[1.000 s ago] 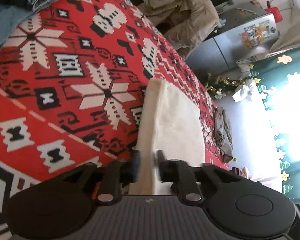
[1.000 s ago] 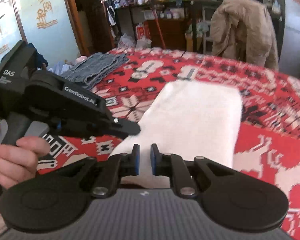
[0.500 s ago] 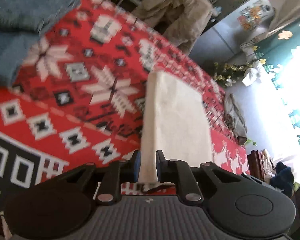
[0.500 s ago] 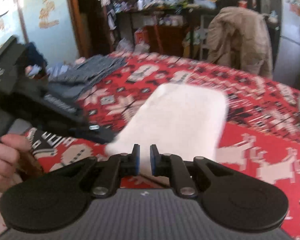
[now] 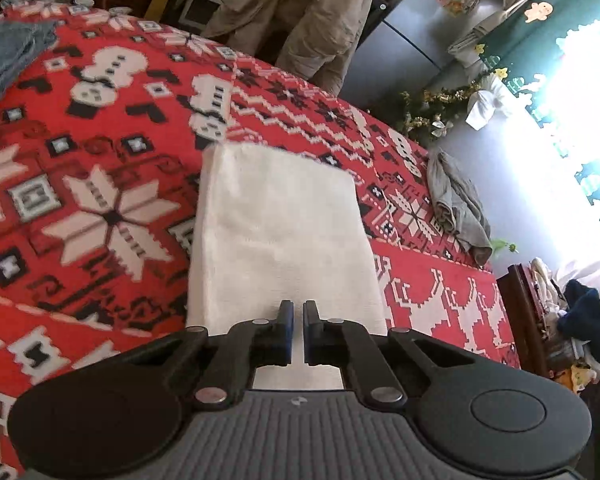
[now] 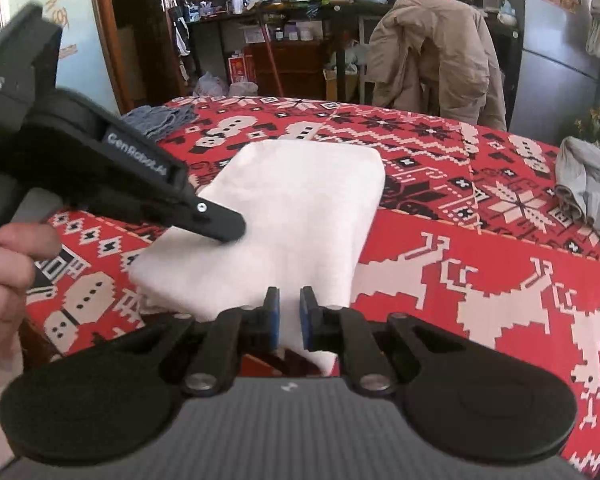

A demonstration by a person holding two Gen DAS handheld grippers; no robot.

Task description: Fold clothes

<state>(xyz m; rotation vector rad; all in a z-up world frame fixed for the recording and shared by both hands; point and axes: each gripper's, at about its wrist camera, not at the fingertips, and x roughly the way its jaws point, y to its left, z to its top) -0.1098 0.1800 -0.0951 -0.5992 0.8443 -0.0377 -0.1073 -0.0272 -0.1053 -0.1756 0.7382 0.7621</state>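
Left wrist view shows a folded white cloth (image 5: 280,236) lying on the red patterned blanket (image 5: 100,160), running from center toward 12 o'clock. The left gripper (image 5: 298,330) sits at the cloth's near edge, jaws narrowed to a slim gap with white fabric showing between them. In the right wrist view, the right gripper (image 6: 286,316) has its jaws narrow around the cloth's near edge too. A grey garment (image 6: 588,188) lies at 3 o'clock, a blue one (image 6: 156,118) at 10 o'clock.
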